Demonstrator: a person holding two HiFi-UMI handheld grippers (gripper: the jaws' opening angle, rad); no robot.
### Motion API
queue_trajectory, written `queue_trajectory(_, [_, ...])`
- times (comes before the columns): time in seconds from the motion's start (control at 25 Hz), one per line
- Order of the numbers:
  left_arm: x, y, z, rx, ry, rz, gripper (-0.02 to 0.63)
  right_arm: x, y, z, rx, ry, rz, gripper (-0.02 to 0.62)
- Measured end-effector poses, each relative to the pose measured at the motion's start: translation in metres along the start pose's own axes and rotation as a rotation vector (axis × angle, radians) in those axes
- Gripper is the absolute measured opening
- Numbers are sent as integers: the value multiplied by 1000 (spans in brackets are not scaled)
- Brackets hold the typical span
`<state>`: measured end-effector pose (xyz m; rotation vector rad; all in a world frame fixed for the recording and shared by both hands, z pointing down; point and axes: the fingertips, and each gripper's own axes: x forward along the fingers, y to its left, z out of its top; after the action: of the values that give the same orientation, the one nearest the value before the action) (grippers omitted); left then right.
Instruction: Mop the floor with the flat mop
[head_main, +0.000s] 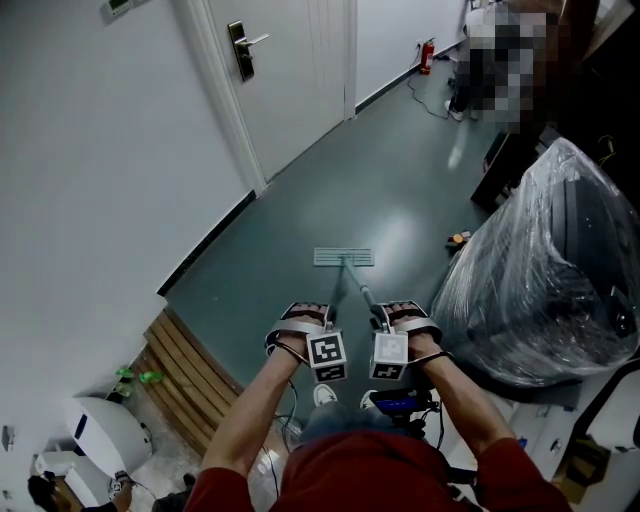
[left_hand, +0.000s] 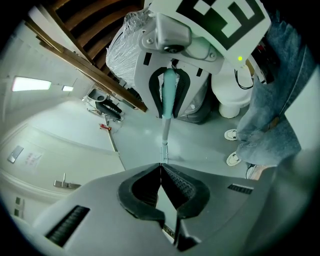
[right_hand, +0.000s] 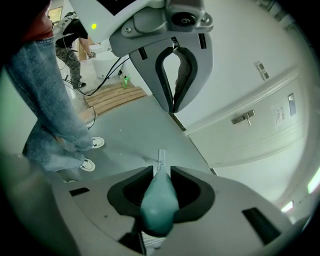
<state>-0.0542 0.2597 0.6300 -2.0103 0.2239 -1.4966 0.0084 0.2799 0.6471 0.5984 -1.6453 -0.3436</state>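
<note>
**Q:** What is shown, from the largest part down?

**A:** A grey-green floor (head_main: 330, 190) runs from six o'clock towards a white door (head_main: 290, 70) at eleven o'clock. A plastic-wrapped bundle (head_main: 545, 270) stands at two o'clock. The flat mop's head (head_main: 343, 257) lies flat on the floor at twelve o'clock, well apart from the bundle. Its shaft (head_main: 355, 283) slopes back towards the person.

**Q:** And the claws?

**A:** The right claw (right_hand: 161, 171) pinches the teal grip (right_hand: 159, 200) at the shaft's upper end. The left claw (left_hand: 160, 167) is pressed together at its tips with nothing visible between them. In the head view it sits just beside the shaft at nine o'clock, not on it.

**Q:** Which step is this?

**A:** Probably a mopping stroke, with the head planted on the floor and steered by one claw alone.

**Q:** What does the next move call for?

**A:** Likely a push or draw along the twelve-to-six line that keeps the head flat on the floor. The left claw would need to spread and take the shaft lower down for firmer control. The bundle at two o'clock limits any sweep to the right.
</note>
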Motion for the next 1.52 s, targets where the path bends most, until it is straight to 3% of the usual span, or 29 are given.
queue_trajectory(0.44, [3, 8, -44, 0, -36, -7, 17, 24, -13, 40, 16, 42, -20, 118])
queue_trajectory(0.64, [10, 13, -76, 33, 21, 3, 17, 38, -22, 58, 30, 65, -24, 118])
queue_trajectory(0.92, [20, 34, -80, 15, -11, 4, 17, 51, -39, 60, 31, 67, -24, 118])
queue_trajectory(1.04, [28, 49, -84, 12, -6, 8, 17, 58, -61, 70, 43, 12, -37, 118])
queue_trajectory(1.52, [75, 123, -90, 8, 19, 14, 17, 106, -130, 39, 19, 54, -26, 118])
